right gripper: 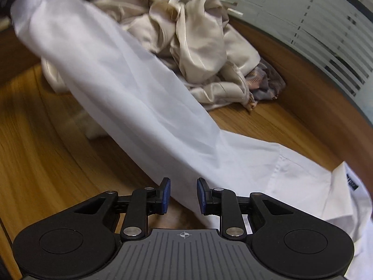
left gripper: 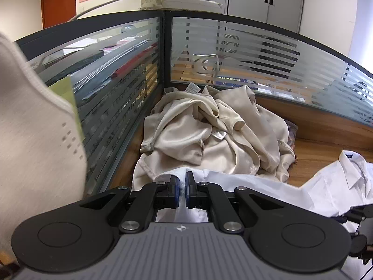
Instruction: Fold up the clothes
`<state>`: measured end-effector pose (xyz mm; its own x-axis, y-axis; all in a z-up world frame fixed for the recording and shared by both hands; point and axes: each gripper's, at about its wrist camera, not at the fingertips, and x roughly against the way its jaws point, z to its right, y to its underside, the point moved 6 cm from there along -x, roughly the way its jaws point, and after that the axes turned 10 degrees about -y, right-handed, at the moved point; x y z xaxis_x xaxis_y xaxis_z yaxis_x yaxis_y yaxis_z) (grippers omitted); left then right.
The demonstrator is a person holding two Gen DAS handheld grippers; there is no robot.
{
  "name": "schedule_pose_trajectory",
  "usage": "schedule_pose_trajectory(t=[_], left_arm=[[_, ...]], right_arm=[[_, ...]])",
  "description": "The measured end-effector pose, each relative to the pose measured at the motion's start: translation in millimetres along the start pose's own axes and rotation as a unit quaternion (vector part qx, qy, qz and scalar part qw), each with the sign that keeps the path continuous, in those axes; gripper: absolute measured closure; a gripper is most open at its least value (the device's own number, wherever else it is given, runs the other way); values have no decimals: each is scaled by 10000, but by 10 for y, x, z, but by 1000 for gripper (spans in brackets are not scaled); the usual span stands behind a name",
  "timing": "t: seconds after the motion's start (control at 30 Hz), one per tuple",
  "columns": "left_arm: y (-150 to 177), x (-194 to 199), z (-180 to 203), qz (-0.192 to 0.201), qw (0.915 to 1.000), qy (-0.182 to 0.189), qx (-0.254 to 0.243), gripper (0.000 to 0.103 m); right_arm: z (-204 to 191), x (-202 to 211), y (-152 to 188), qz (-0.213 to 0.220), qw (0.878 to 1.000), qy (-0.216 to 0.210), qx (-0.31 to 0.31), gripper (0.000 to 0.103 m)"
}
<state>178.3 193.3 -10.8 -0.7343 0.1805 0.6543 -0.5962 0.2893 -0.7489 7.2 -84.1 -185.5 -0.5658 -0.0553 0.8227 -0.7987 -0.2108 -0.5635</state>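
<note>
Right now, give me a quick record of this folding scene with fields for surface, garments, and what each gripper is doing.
surface: wooden desk with frosted glass partition behind
being folded: white shirt, one end lifted, collar end lying on the desk
waiting: cream satin garment heaped in the corner, patterned cloth tucked beside it
left gripper: shut on the white shirt
right gripper: jaws apart, the shirt's edge between them, pads not seen pressing

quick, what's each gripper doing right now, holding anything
Left gripper: shut on the white shirt.
Right gripper: open, the white shirt's edge between its pads, not yet pinched.
</note>
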Motion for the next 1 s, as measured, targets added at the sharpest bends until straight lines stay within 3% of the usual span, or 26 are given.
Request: schedule_pose_trajectory(t=[0.17, 0.6, 1.0], left_arm=[[-93, -135, 21, -77, 10000, -12, 25, 98], [-111, -369, -34, -397, 9988, -67, 269, 98], [-81, -406, 1, -438, 9989, 14, 194, 98]], right_arm=[[-13, -96, 46, -123, 9987, -33, 496, 76], [-406, -161, -262, 281, 9831, -789, 1630, 76], [-374, -404, -552, 207, 9887, -1078, 1018, 77]])
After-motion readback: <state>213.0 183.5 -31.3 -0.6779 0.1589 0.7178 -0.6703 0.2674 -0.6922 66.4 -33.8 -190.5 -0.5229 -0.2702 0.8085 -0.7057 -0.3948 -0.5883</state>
